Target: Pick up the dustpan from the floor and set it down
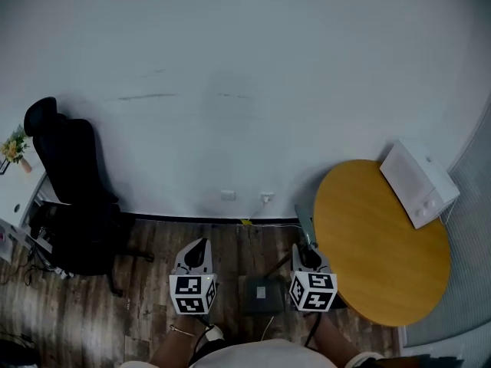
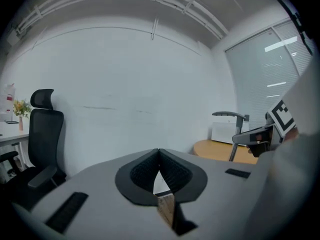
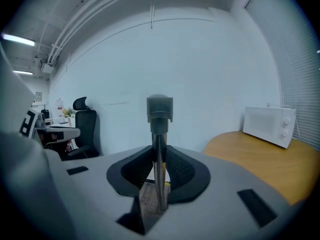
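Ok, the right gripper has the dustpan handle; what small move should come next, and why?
Probably ease the dustpan straight down onto the wood floor before opening the jaws. The right gripper is shut on its upright handle, the dustpan shows low between both grippers, and the left gripper is shut on nothing, so it cannot help.
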